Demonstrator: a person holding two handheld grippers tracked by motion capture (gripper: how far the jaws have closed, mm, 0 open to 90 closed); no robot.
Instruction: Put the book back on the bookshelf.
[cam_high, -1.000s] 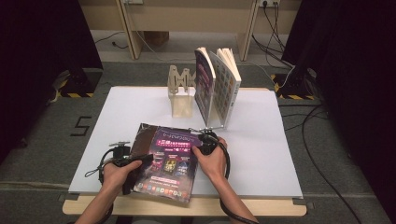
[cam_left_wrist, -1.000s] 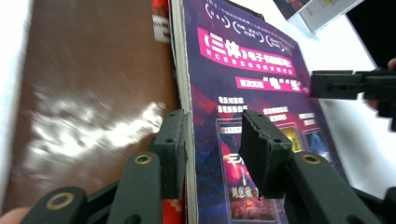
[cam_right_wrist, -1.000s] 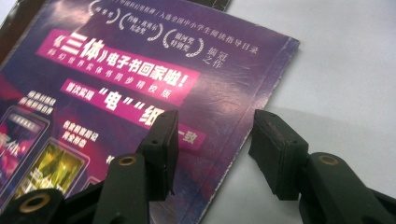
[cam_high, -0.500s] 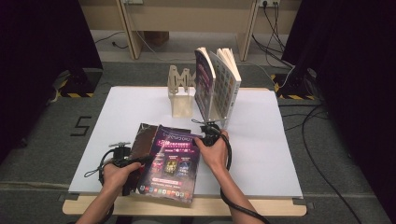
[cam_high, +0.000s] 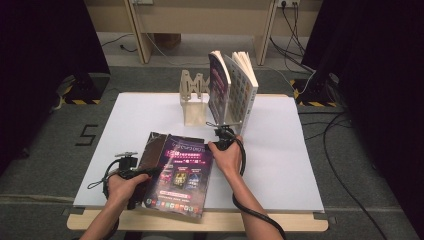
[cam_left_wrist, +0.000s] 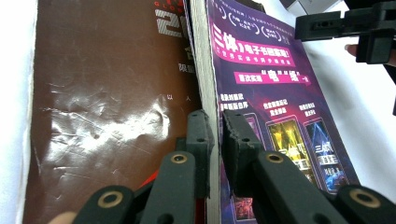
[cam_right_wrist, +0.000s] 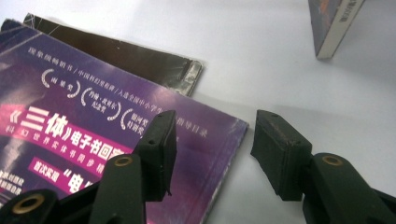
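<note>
Right hand-held gripper (cam_right_wrist: 210, 154) off one purple book (cam_high: 182, 172), two books (cam_high: 232, 90) upright

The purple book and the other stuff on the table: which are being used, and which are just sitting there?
Being used:
purple book, pinched at its edge by the left gripper
right gripper, open at the book's corner

Just sitting there:
two upright books
wooden stand
</note>
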